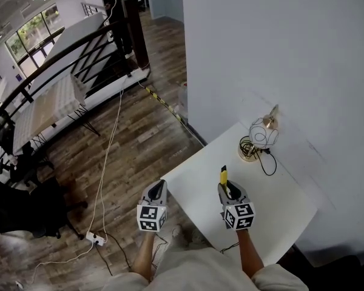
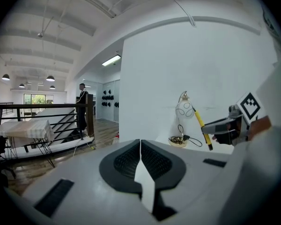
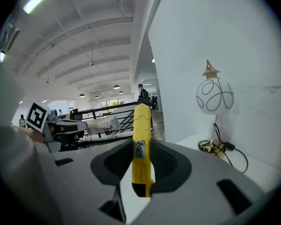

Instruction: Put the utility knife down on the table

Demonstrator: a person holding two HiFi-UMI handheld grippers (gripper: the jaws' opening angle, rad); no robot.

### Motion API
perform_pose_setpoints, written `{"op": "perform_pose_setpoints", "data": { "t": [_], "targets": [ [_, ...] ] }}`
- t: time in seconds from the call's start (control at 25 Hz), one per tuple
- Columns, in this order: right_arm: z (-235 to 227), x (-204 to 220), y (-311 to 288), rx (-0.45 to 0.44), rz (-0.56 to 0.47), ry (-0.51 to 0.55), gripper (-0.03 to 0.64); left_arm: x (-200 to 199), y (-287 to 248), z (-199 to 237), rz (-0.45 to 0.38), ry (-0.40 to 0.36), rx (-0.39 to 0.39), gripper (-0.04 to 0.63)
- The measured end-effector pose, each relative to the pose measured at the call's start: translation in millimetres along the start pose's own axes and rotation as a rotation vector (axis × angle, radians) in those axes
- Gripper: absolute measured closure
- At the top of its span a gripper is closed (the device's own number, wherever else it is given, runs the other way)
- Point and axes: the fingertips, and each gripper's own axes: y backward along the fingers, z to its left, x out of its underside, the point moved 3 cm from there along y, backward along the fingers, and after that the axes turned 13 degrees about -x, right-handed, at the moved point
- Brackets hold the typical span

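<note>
A yellow utility knife stands clamped between the pads of my right gripper, its tip pointing away from me. In the head view the knife sticks out of the right gripper above the near part of the white table. My left gripper hovers over the floor just off the table's left edge. In its own view the left gripper has its pads pressed together with nothing between them, and the knife shows off to the right.
A white globe lamp with a coiled black cord stands at the table's far side against the white wall. A white cable and power strip lie on the wooden floor at left. A black railing runs beyond.
</note>
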Motion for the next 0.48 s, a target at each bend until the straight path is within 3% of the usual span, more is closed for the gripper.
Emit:
{"op": "perform_pose_setpoints", "data": {
  "t": [0.48],
  "targets": [
    [-12,6,-30,0.062,0.064,-0.031,0.506,1,-45,24,0.031,-0.012,0.066,0.586]
  ]
}}
